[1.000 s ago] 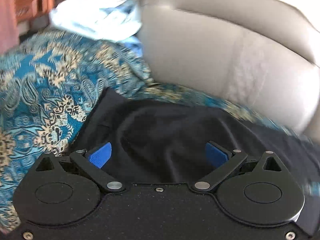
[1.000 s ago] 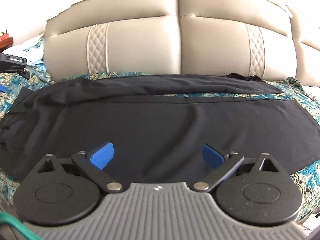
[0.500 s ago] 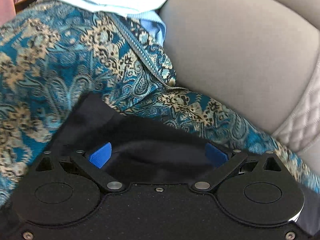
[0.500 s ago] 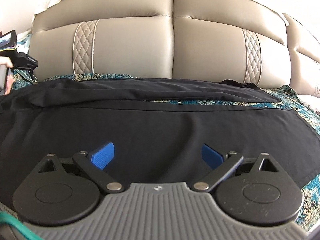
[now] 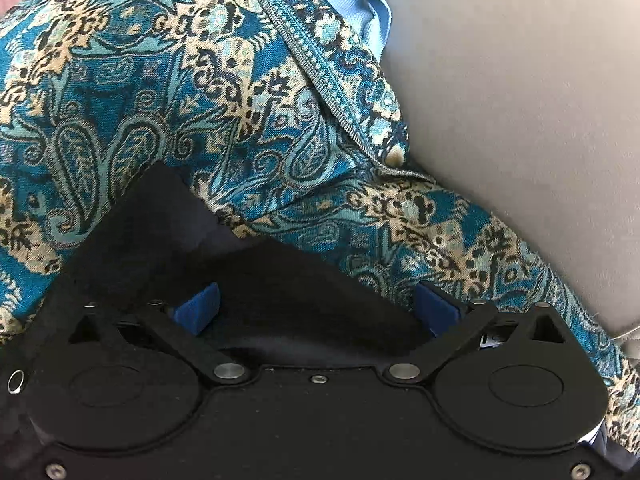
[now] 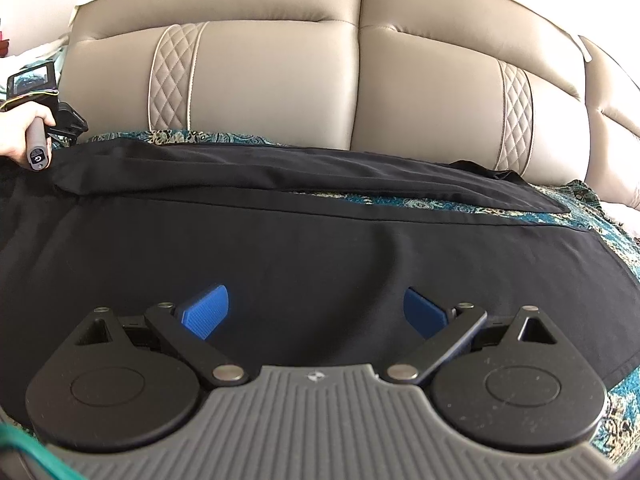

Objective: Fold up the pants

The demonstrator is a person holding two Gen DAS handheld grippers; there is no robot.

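Black pants (image 6: 320,248) spread flat across paisley sofa throw (image 5: 168,112), legs side by side. Your left gripper (image 5: 316,312) wide open over pants corner, holding nothing; right gripper (image 6: 316,310) likewise. Risk: shallow pinch catches throw too, or fabric slips mid-fold.

Left wrist view looks down close at the pants (image 5: 280,280) corner; right wrist view faces the far backrest (image 6: 280,72); both share the pants
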